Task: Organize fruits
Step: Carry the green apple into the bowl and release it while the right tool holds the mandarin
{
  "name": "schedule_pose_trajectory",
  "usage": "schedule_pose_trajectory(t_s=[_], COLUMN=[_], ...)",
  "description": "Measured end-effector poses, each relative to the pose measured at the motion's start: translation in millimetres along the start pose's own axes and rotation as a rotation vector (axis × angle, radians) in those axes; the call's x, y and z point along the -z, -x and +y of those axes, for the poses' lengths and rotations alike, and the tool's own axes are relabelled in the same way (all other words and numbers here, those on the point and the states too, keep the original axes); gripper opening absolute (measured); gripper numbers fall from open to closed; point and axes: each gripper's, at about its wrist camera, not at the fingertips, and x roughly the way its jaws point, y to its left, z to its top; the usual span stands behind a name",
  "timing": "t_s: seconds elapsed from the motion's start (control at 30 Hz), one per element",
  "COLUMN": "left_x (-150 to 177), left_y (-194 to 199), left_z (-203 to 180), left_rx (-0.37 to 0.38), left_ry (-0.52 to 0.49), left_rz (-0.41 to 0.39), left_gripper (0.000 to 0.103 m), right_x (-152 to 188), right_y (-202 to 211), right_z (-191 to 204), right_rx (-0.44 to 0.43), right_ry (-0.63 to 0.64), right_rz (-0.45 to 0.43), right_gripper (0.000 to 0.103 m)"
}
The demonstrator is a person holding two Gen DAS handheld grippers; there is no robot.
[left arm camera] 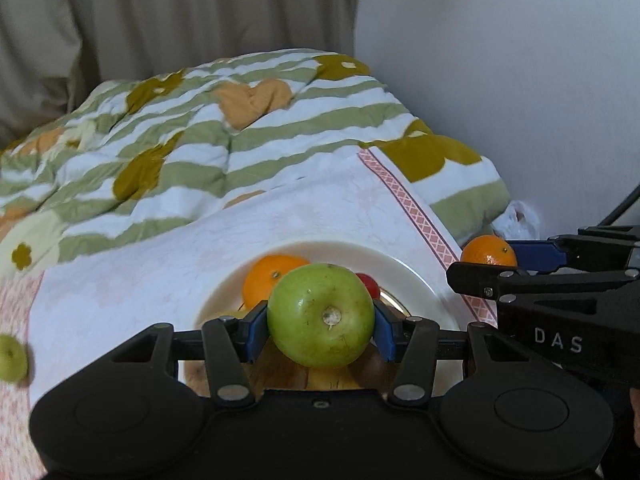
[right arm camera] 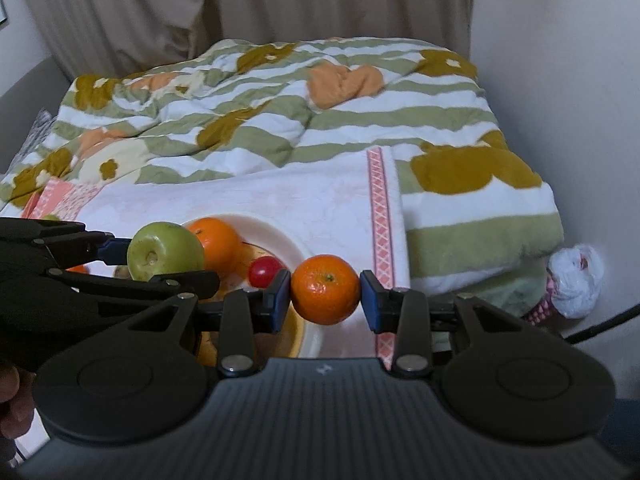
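My left gripper (left arm camera: 321,326) is shut on a green apple (left arm camera: 321,320) and holds it above the white plate (left arm camera: 412,276). The plate holds an orange (left arm camera: 266,276) and a small red fruit (left arm camera: 370,283). My right gripper (right arm camera: 325,296) is shut on a small orange (right arm camera: 325,294), held just right of the plate (right arm camera: 288,248). In the right wrist view the left gripper (right arm camera: 160,256) with the apple (right arm camera: 164,250) is at the left, over the plate's orange (right arm camera: 218,242) and red fruit (right arm camera: 264,271). In the left wrist view the right gripper (left arm camera: 490,258) holds its orange (left arm camera: 488,252) at the right.
The plate rests on a white cloth with pink borders (left arm camera: 140,280) spread over a striped floral quilt (left arm camera: 240,140). A small green fruit (left arm camera: 12,358) lies on the cloth at far left. A white plastic bag (right arm camera: 576,280) sits by the wall on the right. Curtains hang behind.
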Motion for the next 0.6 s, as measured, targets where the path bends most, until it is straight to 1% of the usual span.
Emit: schedule_pose_trajectory(t_s=[0.17,0.27,0.33,0.37,0.4,0.43,0.5,0.6], left_x=[-3,-3,-4,-4,-4,-4,-3,-2], left_y=[-18,-21,-19,-17,-15,-13,-5,5], left_z=[0,-1,-2,-3,-3,-2,2,8], left_rx=[0.027,0.03,0.04,0.019,-0.001,0.0,0.016,0.022], left_ry=[-0.026,-0.047,-0.059,-0.067,-0.079,-0.085,-0.076,-0.068], left_rz=[0.033,0.033,0.016,0.01,-0.001,-0.012,-0.034,-0.053], left_gripper=[0.057,0.057,0.068,0.072,0.082,0.093,0.096,0.096], right_x=[0,1,1,1,0,0,1,2], right_y=[-9,-12,-12,-12,-12,-12,-11,-10], right_z=[-7,-10,-12,-12,-13,-14,-16,-17], right_rx=[0.024,0.031,0.039,0.044,0.052,0.056,0.061,0.064], right_ry=[-0.045,-0.065,-0.073,-0.075,-0.077,-0.081,-0.088,-0.085], right_rz=[0.014,0.019,0.019,0.018,0.016,0.014,0.014,0.013], right_gripper=[0.052,0.052,0.052,0.052,0.052,0.052,0.052,0.052])
